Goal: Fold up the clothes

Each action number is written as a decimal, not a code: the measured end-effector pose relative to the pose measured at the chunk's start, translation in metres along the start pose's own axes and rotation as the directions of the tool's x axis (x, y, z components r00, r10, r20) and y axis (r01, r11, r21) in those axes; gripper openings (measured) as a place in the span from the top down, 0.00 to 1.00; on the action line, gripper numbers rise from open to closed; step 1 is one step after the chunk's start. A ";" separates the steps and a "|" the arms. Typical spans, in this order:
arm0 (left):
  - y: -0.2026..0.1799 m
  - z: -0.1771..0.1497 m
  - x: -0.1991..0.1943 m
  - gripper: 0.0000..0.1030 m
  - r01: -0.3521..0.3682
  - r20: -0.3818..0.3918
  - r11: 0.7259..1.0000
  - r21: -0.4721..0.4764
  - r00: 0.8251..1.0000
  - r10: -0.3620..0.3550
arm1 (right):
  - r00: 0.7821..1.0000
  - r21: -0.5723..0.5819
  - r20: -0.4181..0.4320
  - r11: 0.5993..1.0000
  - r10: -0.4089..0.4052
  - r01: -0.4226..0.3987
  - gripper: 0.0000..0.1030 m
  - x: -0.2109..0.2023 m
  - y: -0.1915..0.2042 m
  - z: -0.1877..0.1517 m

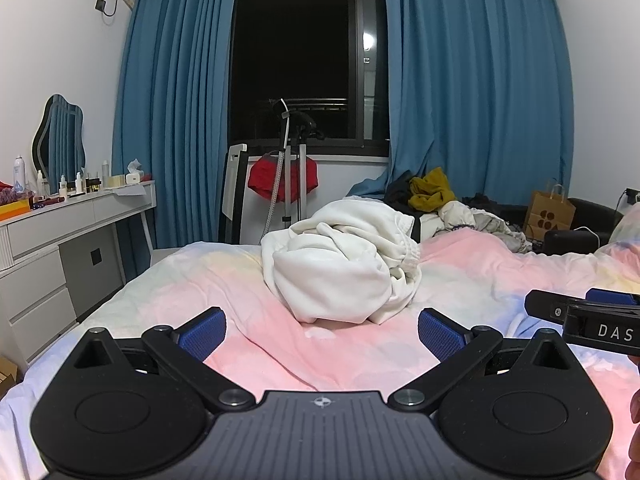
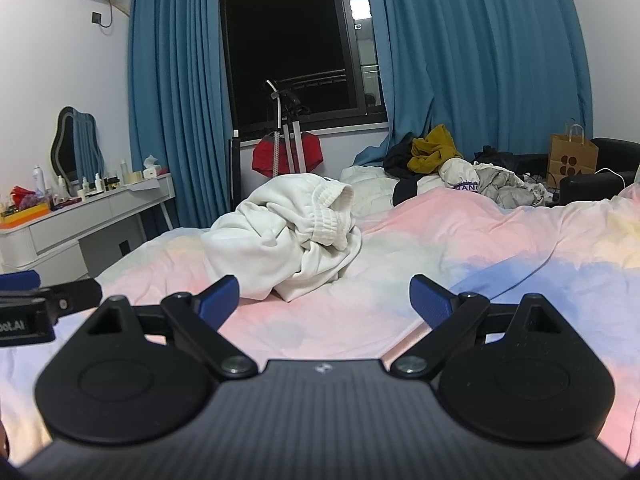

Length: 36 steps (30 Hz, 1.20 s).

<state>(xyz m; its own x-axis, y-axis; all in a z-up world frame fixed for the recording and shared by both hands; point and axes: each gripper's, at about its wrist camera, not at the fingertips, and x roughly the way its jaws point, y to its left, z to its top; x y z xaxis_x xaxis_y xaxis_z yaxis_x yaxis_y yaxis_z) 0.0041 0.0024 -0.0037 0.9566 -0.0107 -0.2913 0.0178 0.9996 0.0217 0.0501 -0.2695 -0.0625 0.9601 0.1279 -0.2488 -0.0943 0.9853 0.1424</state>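
Observation:
A crumpled white garment (image 1: 344, 264) with an elastic hem lies in a heap on the pastel pink and blue bedspread (image 1: 360, 352); it also shows in the right wrist view (image 2: 288, 240). My left gripper (image 1: 322, 330) is open and empty, just short of the heap. My right gripper (image 2: 324, 300) is open and empty, in front of and slightly right of the heap. The right gripper's side shows at the right edge of the left wrist view (image 1: 584, 316). The left gripper's side shows at the left edge of the right wrist view (image 2: 44, 300).
A pile of other clothes (image 2: 460, 168), mustard, black and grey, lies at the bed's far end. A white dressing table (image 1: 72, 216) with bottles and a mirror stands left. A brown paper bag (image 2: 572, 156) and black seat are far right. Blue curtains frame a dark window.

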 end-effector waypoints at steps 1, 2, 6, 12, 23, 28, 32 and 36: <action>0.000 0.000 0.000 0.00 0.001 -0.001 1.000 -0.001 1.000 -0.001 | 1.000 0.000 0.000 1.000 0.000 0.000 0.09 0.000 0.000 0.000; 0.001 0.000 0.001 0.00 0.002 -0.002 1.000 -0.001 1.000 -0.002 | 1.000 0.000 -0.001 1.000 0.001 -0.001 0.09 0.000 0.000 -0.001; 0.001 -0.001 0.000 0.00 0.004 -0.002 1.000 0.002 1.000 -0.004 | 1.000 0.000 -0.004 1.000 0.001 -0.001 0.09 0.000 0.000 -0.001; 0.002 -0.001 0.000 0.00 0.011 -0.004 1.000 -0.001 1.000 -0.011 | 1.000 0.001 -0.008 1.000 -0.001 0.001 0.09 0.001 0.000 -0.001; 0.002 0.000 0.001 0.00 0.025 -0.017 1.000 -0.008 1.000 -0.025 | 1.000 0.011 -0.017 1.000 -0.003 0.003 0.09 0.002 -0.001 -0.002; 0.005 -0.002 0.004 0.00 0.030 -0.035 0.999 -0.020 0.999 -0.031 | 1.000 0.000 -0.017 1.000 -0.006 0.006 0.09 0.002 0.000 -0.003; 0.006 -0.003 0.006 0.00 0.030 -0.042 0.999 -0.023 0.999 -0.031 | 1.000 -0.003 -0.015 1.000 -0.007 0.007 0.09 0.001 0.001 -0.003; 0.006 -0.004 0.006 0.00 0.037 -0.049 0.999 -0.023 0.998 -0.038 | 1.000 -0.006 -0.017 1.000 -0.009 0.009 0.09 0.001 0.001 -0.004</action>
<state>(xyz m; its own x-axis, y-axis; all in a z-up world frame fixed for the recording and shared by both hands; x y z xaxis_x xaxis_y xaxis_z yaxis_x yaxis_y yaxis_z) 0.0091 0.0080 -0.0087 0.9398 -0.0478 -0.3385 0.0469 0.9988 -0.0108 0.0498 -0.2676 -0.0660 0.9563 0.1209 -0.2661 -0.0873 0.9870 0.1347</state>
